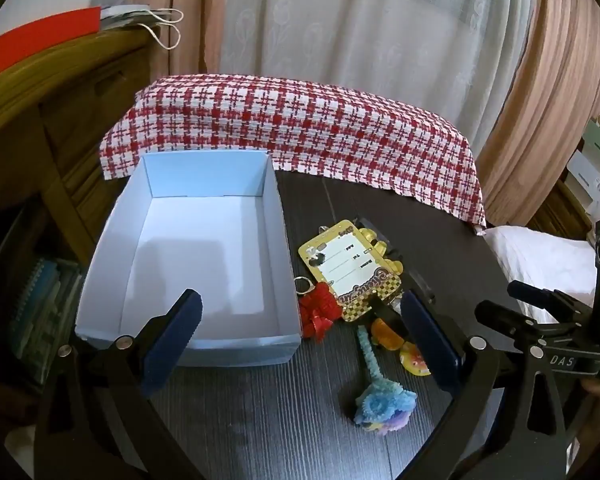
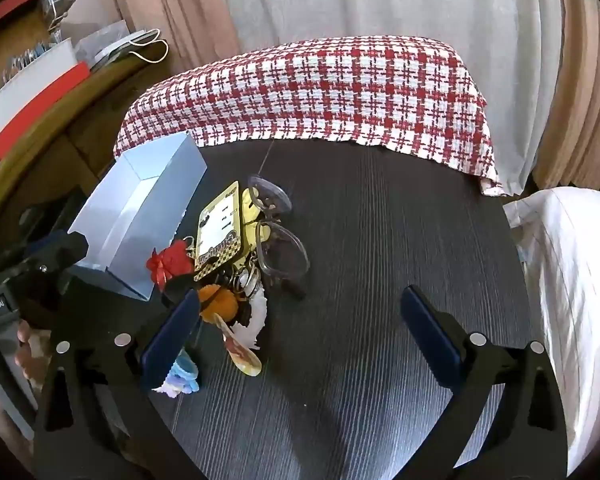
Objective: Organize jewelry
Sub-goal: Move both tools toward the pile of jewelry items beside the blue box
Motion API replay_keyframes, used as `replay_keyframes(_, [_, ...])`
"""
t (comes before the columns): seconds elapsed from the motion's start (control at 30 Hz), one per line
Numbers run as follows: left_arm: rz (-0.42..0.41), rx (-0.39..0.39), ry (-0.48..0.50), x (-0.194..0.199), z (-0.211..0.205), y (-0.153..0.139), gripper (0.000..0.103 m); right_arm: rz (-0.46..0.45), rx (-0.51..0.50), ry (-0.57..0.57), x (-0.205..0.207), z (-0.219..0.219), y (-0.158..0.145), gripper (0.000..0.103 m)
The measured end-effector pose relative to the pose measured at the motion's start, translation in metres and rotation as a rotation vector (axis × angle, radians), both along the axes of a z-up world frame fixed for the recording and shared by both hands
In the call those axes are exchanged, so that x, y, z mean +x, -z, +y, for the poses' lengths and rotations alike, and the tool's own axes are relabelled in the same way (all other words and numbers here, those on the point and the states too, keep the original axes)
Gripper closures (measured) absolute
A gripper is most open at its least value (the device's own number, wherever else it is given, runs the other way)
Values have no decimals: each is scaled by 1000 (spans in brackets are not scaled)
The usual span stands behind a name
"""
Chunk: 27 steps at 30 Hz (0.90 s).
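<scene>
— Looking at it, how much had you put away?

— Nothing yet. My pale blue cardboard box (image 1: 204,248) had nothing inside. The pile of trinkets sat just beside it: a yellow checked name card (image 1: 350,270), a shiny red bow charm (image 1: 318,314), a fuzzy blue pipe-cleaner flower (image 1: 380,400) and clear plastic glasses (image 2: 278,236).

— And your grippers?

— My left gripper (image 1: 300,340) and right gripper (image 2: 300,336) were both spread wide, holding nothing.

— Where was this?

— On a dark wood-grain table (image 2: 380,280) with a red and white checked cloth (image 2: 320,96) at the back, and pale curtains (image 1: 380,20) behind.
</scene>
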<state>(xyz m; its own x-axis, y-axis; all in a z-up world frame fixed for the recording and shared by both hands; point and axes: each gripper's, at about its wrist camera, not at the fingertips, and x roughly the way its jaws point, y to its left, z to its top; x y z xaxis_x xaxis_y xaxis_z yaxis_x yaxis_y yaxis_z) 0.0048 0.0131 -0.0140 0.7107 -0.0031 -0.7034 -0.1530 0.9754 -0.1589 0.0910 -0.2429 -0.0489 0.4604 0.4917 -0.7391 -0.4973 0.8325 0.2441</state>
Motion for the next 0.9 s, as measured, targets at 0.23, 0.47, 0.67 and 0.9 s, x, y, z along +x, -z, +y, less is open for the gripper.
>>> replay_keyframes(0.23, [0, -6, -3, -1, 4, 1, 4, -3, 0, 1, -2, -1, 0, 7])
replay_keyframes(0.47, [8, -35, 12, -1, 4, 2, 4, 15, 22, 9, 0, -3, 1, 7])
replay_keyframes(0.67, [4, -39, 10, -1, 3, 1, 4, 10, 24, 17, -1, -3, 0, 7])
replay_keyframes(0.9, [5, -38, 9, -1, 5, 1, 4, -24, 56, 13, -3, -4, -6, 7])
